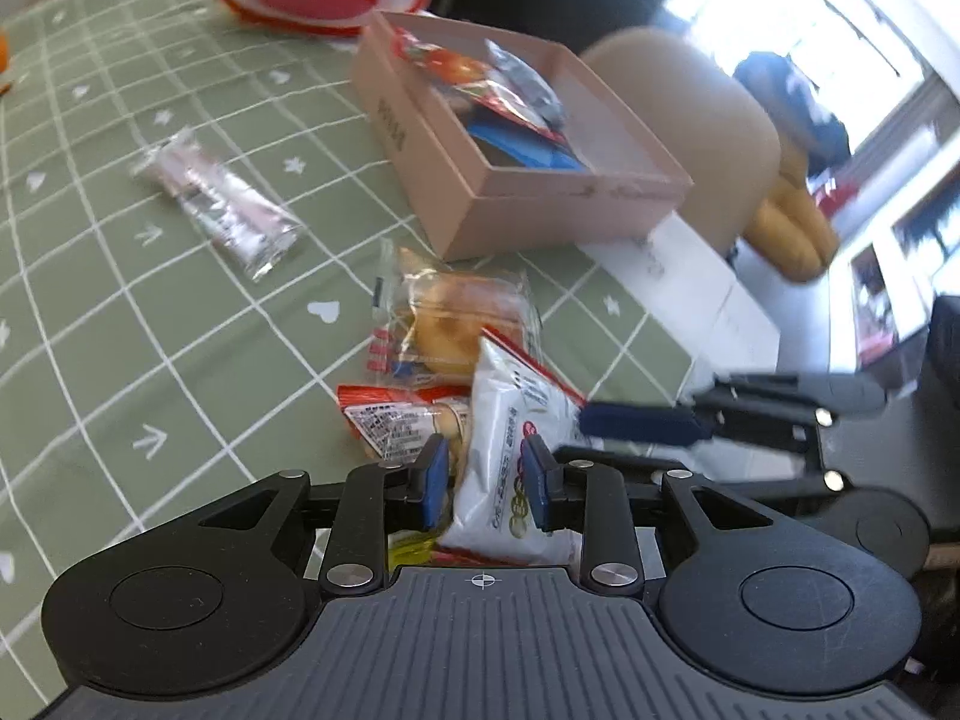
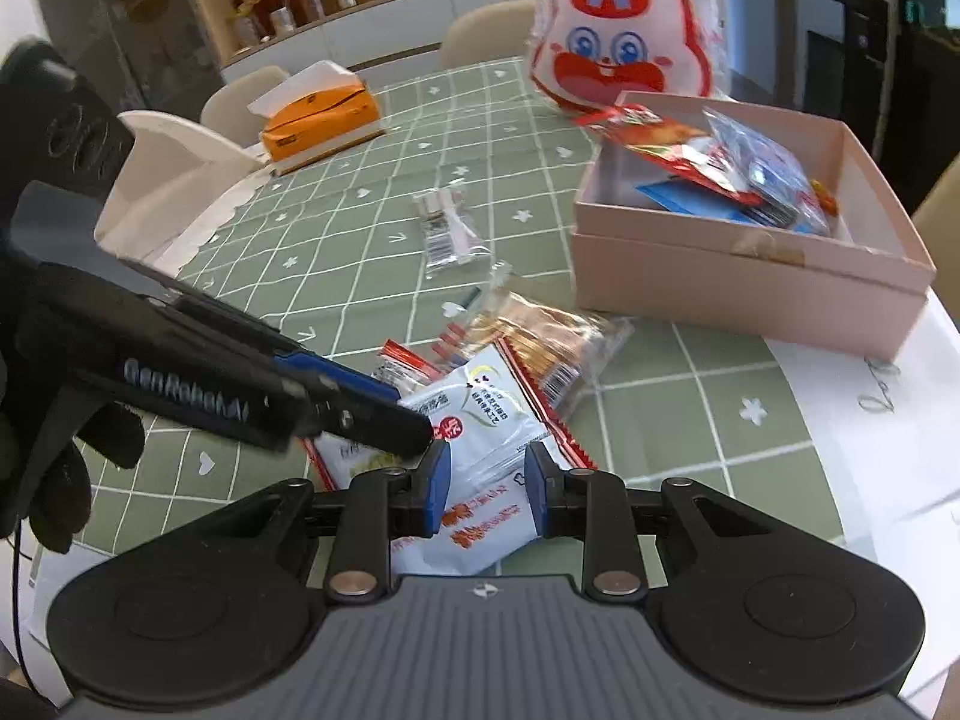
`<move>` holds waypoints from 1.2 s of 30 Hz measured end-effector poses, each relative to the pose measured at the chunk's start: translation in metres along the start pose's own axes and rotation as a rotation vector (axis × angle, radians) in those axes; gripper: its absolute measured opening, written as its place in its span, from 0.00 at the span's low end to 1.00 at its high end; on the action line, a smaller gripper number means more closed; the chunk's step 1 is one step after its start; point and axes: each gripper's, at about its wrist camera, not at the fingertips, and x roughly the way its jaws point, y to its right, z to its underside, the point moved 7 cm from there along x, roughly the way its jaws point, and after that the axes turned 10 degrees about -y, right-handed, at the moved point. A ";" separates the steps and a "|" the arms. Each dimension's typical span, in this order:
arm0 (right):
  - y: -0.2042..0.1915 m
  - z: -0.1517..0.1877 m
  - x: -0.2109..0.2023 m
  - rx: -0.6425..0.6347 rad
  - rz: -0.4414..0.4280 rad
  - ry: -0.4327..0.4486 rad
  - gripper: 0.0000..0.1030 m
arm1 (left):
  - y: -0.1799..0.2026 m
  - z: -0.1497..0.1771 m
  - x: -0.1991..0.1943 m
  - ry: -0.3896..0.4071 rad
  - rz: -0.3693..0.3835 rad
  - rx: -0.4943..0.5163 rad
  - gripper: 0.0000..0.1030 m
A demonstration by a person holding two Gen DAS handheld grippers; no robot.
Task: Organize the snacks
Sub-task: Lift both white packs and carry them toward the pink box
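Two grippers meet on one white packet (image 2: 480,420), which sits tilted up near the front edge of the tabletop (image 1: 120,360), on the heap of loose snacks. Your right gripper (image 2: 487,480) is at its narrowest, and its pads look pinched on the packet's lower end. Your left gripper (image 1: 486,480) stands at a narrow gap, with the packet's upper part between the pads; the left pad is not touching it yet.

I'd judge this a hand-over or a re-grip, so let only one gripper carry. Seat the left pads on the flat middle of the wrapper, not the crimped seam, before the right lets go. Lift clear of the cake packet (image 1: 456,312) and the red packet (image 1: 390,420) beneath. Then carry the white packet to the pink box (image 2: 750,300) by the tabletop's right edge, coming in over its wall.
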 end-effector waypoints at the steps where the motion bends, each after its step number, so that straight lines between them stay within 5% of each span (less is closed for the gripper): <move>1: 0.001 0.002 -0.003 0.014 -0.001 -0.003 0.26 | 0.001 0.001 -0.001 0.008 -0.008 0.003 0.30; 6: 0.008 0.019 -0.011 0.031 0.006 -0.030 0.26 | 0.006 0.006 0.003 0.005 0.022 -0.004 0.30; 12: 0.011 0.023 -0.004 0.050 -0.020 -0.049 0.26 | 0.010 0.005 0.012 0.014 0.058 -0.039 0.44; 20: 0.020 0.030 -0.014 0.072 -0.062 -0.044 0.26 | 0.037 0.004 -0.008 0.055 0.105 -0.019 0.38; 24: 0.032 0.038 -0.021 0.109 -0.076 -0.037 0.26 | 0.040 0.000 -0.003 0.036 0.178 -0.101 0.34; 29: 0.043 0.046 -0.026 0.134 -0.082 -0.030 0.26 | 0.054 0.001 0.008 0.012 0.137 -0.036 0.35; 33: 0.050 0.051 -0.029 0.149 -0.089 -0.025 0.26 | 0.065 0.001 0.019 -0.011 0.113 0.017 0.48; 36: 0.055 0.053 -0.031 0.157 -0.080 -0.019 0.26 | 0.065 0.004 0.038 -0.065 0.092 0.016 0.44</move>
